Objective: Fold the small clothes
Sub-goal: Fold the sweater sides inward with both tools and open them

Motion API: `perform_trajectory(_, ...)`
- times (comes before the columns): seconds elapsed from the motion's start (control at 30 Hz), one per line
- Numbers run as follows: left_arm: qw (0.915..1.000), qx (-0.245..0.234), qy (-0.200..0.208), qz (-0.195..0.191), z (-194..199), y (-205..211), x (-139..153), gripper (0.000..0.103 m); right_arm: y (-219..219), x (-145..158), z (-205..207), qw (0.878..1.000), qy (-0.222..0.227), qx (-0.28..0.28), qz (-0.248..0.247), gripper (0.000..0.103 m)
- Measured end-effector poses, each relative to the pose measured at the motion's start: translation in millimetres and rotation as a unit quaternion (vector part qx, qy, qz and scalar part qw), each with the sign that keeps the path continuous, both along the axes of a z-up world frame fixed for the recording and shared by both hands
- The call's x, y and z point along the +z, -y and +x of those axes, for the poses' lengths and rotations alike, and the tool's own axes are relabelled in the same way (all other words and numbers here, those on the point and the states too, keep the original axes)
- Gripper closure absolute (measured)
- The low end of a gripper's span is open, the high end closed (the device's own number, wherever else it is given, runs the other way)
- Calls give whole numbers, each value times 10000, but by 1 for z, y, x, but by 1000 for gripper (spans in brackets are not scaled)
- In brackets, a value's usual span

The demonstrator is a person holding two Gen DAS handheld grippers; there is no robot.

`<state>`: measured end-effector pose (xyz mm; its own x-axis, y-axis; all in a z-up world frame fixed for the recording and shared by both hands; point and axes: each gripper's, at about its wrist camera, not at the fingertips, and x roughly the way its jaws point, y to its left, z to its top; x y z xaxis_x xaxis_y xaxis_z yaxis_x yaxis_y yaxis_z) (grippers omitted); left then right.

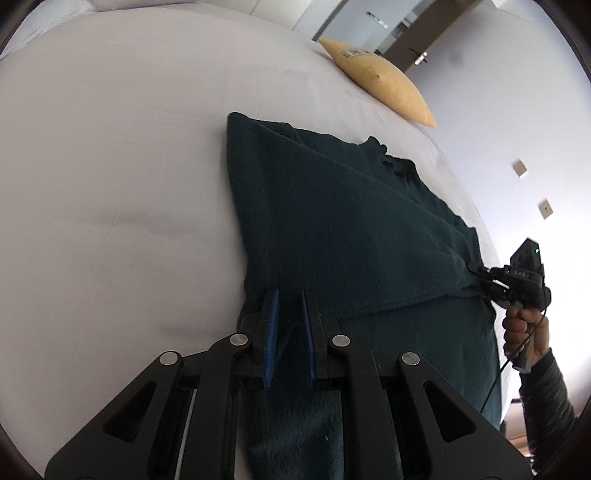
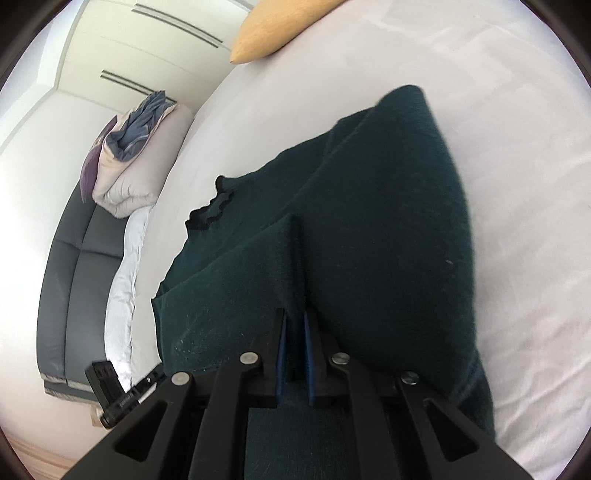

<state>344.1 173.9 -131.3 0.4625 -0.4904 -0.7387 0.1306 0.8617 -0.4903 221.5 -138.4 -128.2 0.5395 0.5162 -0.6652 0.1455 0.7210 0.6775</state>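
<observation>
A dark teal knit sweater (image 1: pixel 332 221) lies partly folded on the white bed (image 1: pixel 110 184), its ruffled neckline (image 1: pixel 391 158) toward the far side. My left gripper (image 1: pixel 290 299) is shut on the sweater's near edge, with cloth pinched between the blue pads. At the right of the left wrist view, my right gripper (image 1: pixel 475 268), held by a hand (image 1: pixel 521 325), grips a folded-over corner. In the right wrist view, the right gripper (image 2: pixel 294 317) is shut on a raised ridge of the sweater (image 2: pixel 388 221), lifted slightly off the bed (image 2: pixel 517 184).
A yellow pillow (image 1: pixel 384 85) (image 2: pixel 269 29) rests at the bed's far edge. A grey sofa (image 2: pixel 70 277) with a pile of bedding (image 2: pixel 136 155) stands beside the bed. White sheet stretches left of the sweater in the left wrist view.
</observation>
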Motion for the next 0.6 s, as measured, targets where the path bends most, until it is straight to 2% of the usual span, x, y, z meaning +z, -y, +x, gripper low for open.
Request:
perform_trajectory(0.1, 9999, 60, -50, 112, -14, -1, 6, 91, 8, 6, -9, 9998, -22, -210, -4, 87)
perform_trajectory(0.13, 9998, 54, -53, 185, -21, -1, 9, 91, 10, 9, -13, 9996, -22, -286, -52, 78)
perform_trajectory(0.17, 9996, 43, -34, 272, -31, 0, 12, 91, 14, 14, -20, 9991, 13, -393, -125, 74)
perform_trajectory(0.23, 9995, 40, -49, 311, -52, -1, 16, 91, 18, 25, -34, 9979, 27, -556, -318, 57)
perform_trajectory(0.43, 9997, 150, -164, 59, -130, -8, 26, 91, 21, 52, -119, 9964, 504, -500, -473, 44)
perform_trajectory(0.47, 9997, 143, -190, 39, -142, -9, 26, 88, 22, 53, -141, 9960, 561, -468, -516, 43)
perform_trajectory(0.5, 9997, 134, -226, 0, -155, -9, 25, 83, 23, 53, -160, 9958, 599, -446, -522, 43)
perform_trajectory(0.53, 9995, 136, -276, -66, -167, -10, 24, 67, 25, 51, -178, 9960, 609, -430, -496, 41)
perform_trajectory(0.57, 9992, 161, -319, -151, -182, -11, 23, 36, 27, 49, -194, 9963, 603, -410, -464, 41)
perform_trajectory(0.6, 9991, 209, -304, -224, -193, -13, 23, 26, 28, 46, -210, 9965, 600, -379, -437, 41)
